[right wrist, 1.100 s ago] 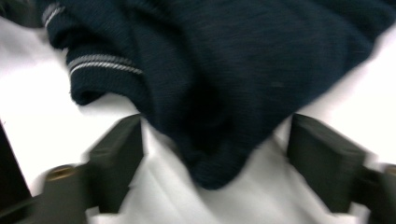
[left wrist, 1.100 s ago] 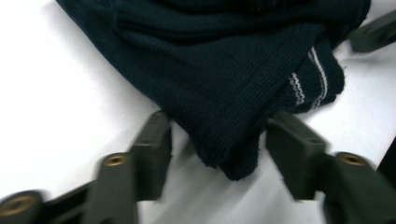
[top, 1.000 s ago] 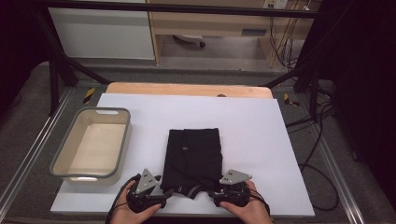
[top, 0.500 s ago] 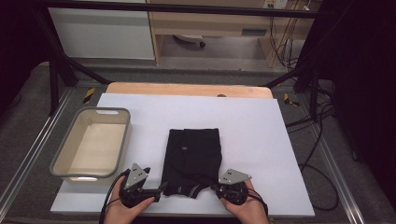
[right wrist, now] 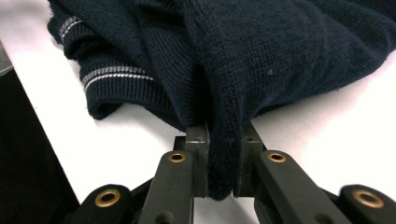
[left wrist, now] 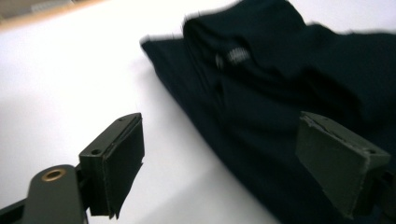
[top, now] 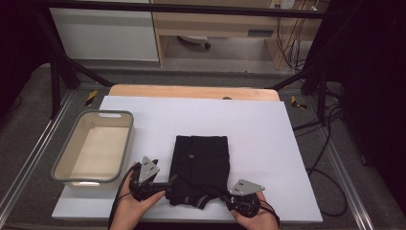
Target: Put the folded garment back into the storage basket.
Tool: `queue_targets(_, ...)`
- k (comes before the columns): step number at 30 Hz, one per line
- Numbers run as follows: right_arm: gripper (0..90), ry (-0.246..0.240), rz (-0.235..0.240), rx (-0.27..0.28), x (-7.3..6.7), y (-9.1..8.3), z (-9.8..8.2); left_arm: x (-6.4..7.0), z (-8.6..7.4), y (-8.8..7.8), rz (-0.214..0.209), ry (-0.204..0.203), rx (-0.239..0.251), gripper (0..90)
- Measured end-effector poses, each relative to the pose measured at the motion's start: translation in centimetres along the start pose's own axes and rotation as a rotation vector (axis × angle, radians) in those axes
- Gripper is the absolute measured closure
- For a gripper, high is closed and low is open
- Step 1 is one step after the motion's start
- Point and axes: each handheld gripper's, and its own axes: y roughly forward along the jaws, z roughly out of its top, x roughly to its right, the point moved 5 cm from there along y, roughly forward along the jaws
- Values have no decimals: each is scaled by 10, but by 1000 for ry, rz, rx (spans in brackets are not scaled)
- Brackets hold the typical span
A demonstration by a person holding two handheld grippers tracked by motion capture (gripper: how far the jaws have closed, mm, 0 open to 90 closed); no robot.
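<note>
Dark sweater (top: 200, 167) lies folded near front edge of desk (top: 268, 129), long side running front to back. Right gripper (right wrist: 223, 164) pinches its near right corner. Left gripper (left wrist: 219, 154) wide open, jaws just been opening, nothing pinched; sweater's left edge just beside it.

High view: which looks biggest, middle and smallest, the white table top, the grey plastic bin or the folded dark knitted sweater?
1. White table top, by far the largest.
2. Grey plastic bin.
3. Folded dark knitted sweater, only slightly smaller than the bin; that ranking is unsure.
</note>
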Motion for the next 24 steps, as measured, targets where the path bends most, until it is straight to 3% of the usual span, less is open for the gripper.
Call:
queue_targets(3,796,-11,-10,1,-1,0,-1,-9,16,18,11,-11,-4,156)
queue_targets(5,792,-20,-13,-2,-1,1,-1,-16,21,32,-2,-41,-17,159)
queue_targets(9,787,-24,-10,-2,0,1,-1,-30,25,51,38,-70,-38,158)
queue_targets(13,788,-40,-6,1,0,1,-2,-41,28,66,78,-63,-52,162)
queue_targets(19,787,-37,-1,-2,0,1,-2,-53,32,86,142,-30,-35,218)
queue_targets(21,787,-34,3,-2,1,2,-2,-56,33,93,147,-9,-51,236)
queue_targets(24,785,-26,3,2,1,2,-2,-59,33,105,130,-31,-77,246)
